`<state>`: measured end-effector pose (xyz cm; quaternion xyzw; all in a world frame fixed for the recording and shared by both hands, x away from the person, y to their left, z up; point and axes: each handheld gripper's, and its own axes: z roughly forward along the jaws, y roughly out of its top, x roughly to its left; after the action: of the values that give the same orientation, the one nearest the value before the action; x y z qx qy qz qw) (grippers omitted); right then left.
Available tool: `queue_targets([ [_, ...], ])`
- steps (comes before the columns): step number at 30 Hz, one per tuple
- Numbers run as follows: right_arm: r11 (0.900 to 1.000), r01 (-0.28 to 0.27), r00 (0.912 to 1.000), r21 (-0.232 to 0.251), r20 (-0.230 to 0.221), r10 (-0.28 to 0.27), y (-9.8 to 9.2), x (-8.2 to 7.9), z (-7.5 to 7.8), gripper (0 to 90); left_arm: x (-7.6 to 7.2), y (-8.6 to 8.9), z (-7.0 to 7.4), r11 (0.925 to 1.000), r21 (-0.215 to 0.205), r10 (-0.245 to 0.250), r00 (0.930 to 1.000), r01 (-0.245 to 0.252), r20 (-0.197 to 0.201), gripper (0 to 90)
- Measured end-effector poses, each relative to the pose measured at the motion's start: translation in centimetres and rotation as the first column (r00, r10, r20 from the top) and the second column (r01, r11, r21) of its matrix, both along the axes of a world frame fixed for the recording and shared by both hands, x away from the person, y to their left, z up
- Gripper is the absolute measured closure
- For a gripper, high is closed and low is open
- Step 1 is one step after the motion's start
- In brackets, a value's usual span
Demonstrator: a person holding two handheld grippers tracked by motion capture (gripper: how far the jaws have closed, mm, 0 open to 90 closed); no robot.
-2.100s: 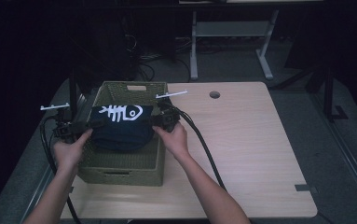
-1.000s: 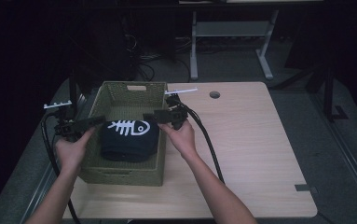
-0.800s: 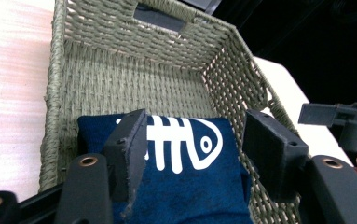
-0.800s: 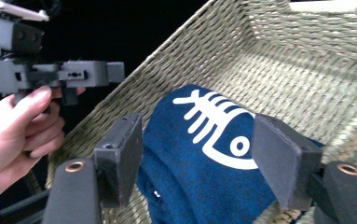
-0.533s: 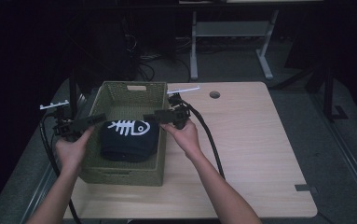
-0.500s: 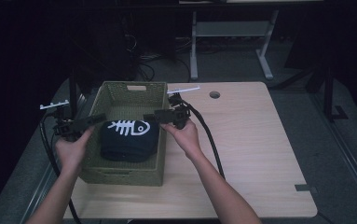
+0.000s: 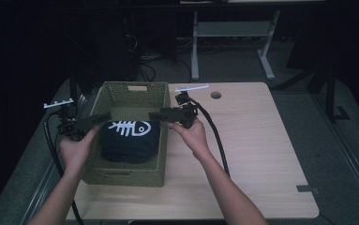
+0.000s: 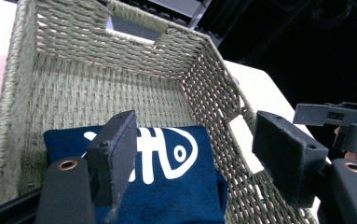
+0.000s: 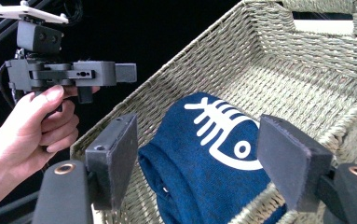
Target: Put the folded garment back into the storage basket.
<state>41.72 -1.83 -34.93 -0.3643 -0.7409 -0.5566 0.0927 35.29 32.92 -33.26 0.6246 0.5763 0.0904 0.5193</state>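
Both hands hover at the basket's (image 7: 125,176) sides — left tool (image 7: 103,117) and right tool (image 7: 156,115) each with jaws apart, gripping nothing. The folded navy garment (image 7: 128,140) already lies inside, toward the near end, so the packing looks done. Its white fish-skeleton print (image 7: 129,127) runs crosswise — head right.

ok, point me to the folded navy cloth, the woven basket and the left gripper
folded navy cloth (image 7: 126,140), high view, on the dark fabric below its white fishbone print
woven basket (image 7: 123,176), high view, on its near outer wall
left gripper (image 7: 100,119), high view, between the tips of its open jaws
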Motion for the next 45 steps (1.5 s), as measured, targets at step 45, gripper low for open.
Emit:
queue_targets([
  [45, 0.989, 0.150, 0.9872, -0.006, 0.055, -0.150, -12.5, -1.7, 0.9, 20.3, 0.4, -9.4, 1.2, 0.9895, 0.024, -0.144, 0.9874, 0.143, 0.066, 18.4],
])
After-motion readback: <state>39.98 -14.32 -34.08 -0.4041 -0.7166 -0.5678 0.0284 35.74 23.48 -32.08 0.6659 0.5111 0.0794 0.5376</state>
